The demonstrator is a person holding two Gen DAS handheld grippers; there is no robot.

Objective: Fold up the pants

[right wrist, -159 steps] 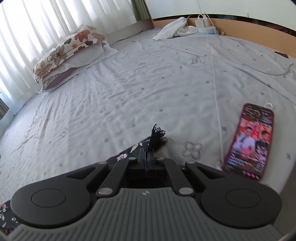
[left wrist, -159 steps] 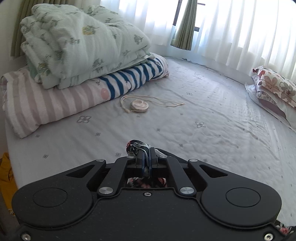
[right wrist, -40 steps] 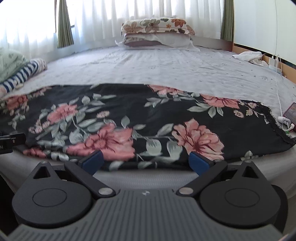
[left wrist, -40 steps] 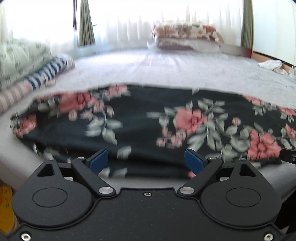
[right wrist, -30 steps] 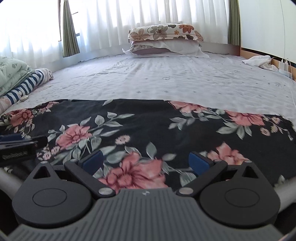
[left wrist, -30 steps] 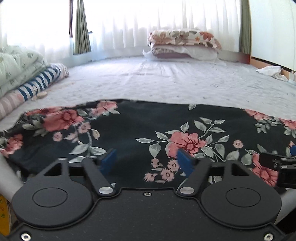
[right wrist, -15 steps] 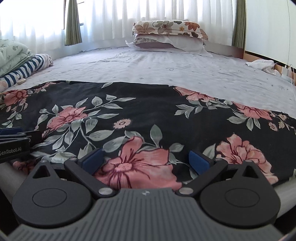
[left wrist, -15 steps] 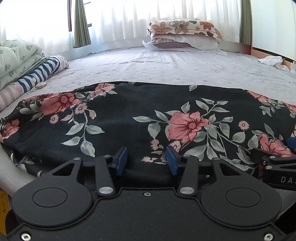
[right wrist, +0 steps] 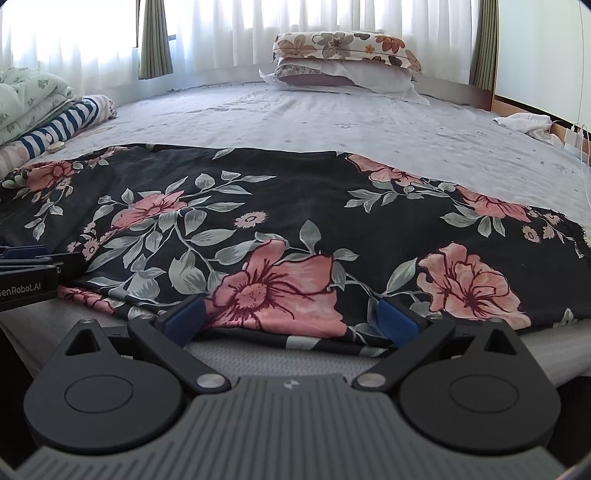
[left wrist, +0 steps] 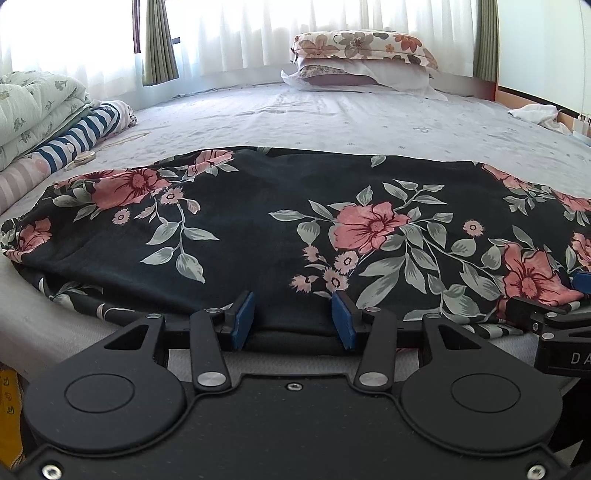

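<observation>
So the pants [left wrist: 258, 221] are spread flat across the near part of the bed [left wrist: 369, 122], black fabric with pink flowers and grey-green leaves, running left to right along the mattress edge. Both grippers sit right at that near hem, low and pointing across the bed.

The left gripper [left wrist: 293, 319] has its blue pads partly apart, with a bit of the dark hem bunched between them. The fabric sits in the gap but the pads aren't pinched onto it, so it's open, just narrower than the other one. Whether the pads actually touch the cloth at the sides is hard to call.

The right gripper [right wrist: 288, 319] is spread a lot wider, pads at either side of a big pink flower, hem edge lying in front of the gap. Nothing is clamped.

View differences: the left wrist camera catches the right gripper's black body poking in at the far right edge, and the right wrist camera shows the left one at its left edge. The right view also shows the frayed right end of the pants. Both show stacked pillows [right wrist: 343, 55] at the far side, folded quilts [left wrist: 33, 107] on the left and curtains [left wrist: 258, 33] behind.
</observation>
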